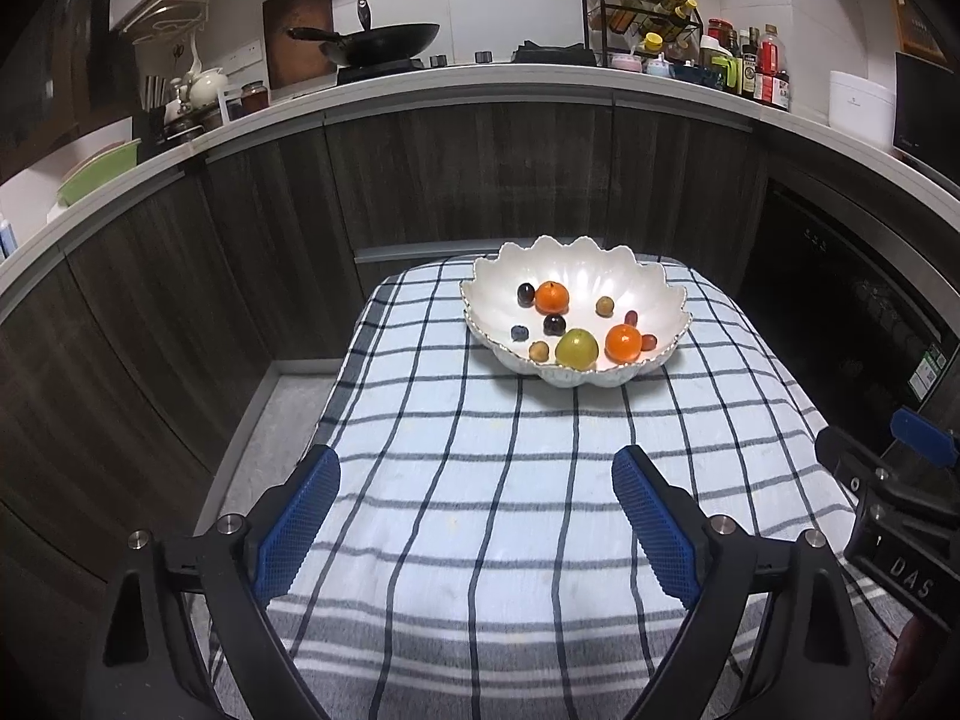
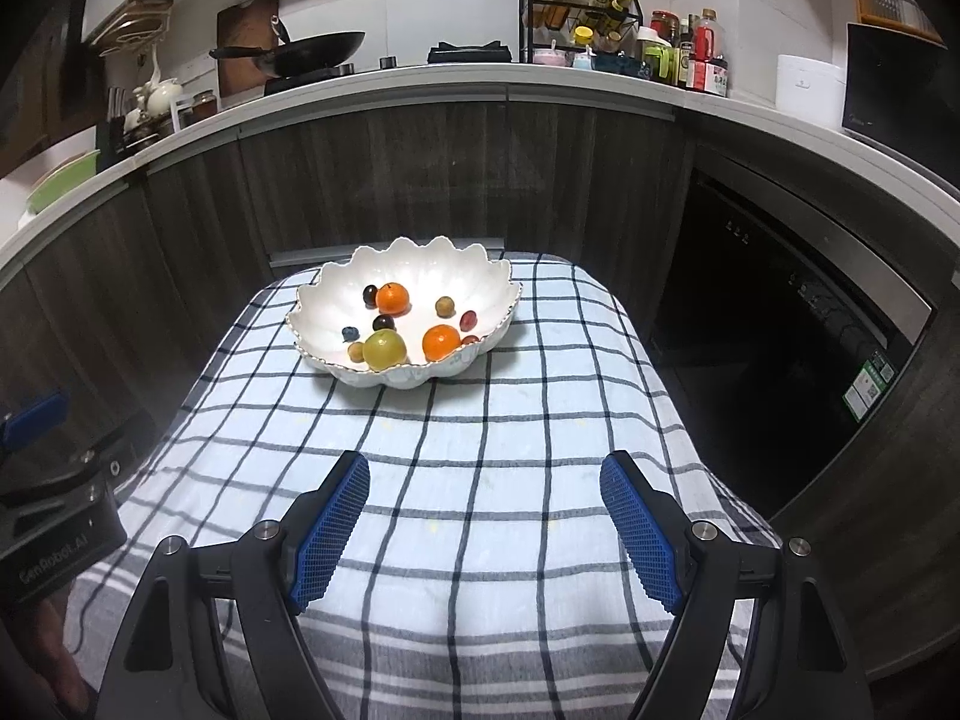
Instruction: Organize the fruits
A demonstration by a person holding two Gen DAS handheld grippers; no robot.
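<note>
A white scalloped bowl (image 1: 600,276) (image 2: 432,270) stands at the far end of the checked cloth. In it lie two oranges (image 1: 551,296) (image 1: 623,342) (image 2: 392,298), a green apple (image 1: 576,348) (image 2: 384,349), dark grapes (image 1: 554,324), a blueberry (image 1: 519,333) and several small yellowish and red fruits. My left gripper (image 1: 477,468) hangs open over the near cloth, well short of the bowl, with nothing between its blue pads. Beside it my right gripper (image 2: 485,474) is open and empty too. Each gripper's body shows at the edge of the other's view.
The table under the blue-and-white checked cloth (image 1: 510,480) (image 2: 480,450) stands before dark wood cabinets. A counter behind carries a wok (image 1: 384,42), a spice rack (image 1: 642,18) and bottles. A dark oven front (image 2: 780,324) is at the right. Floor shows left of the table.
</note>
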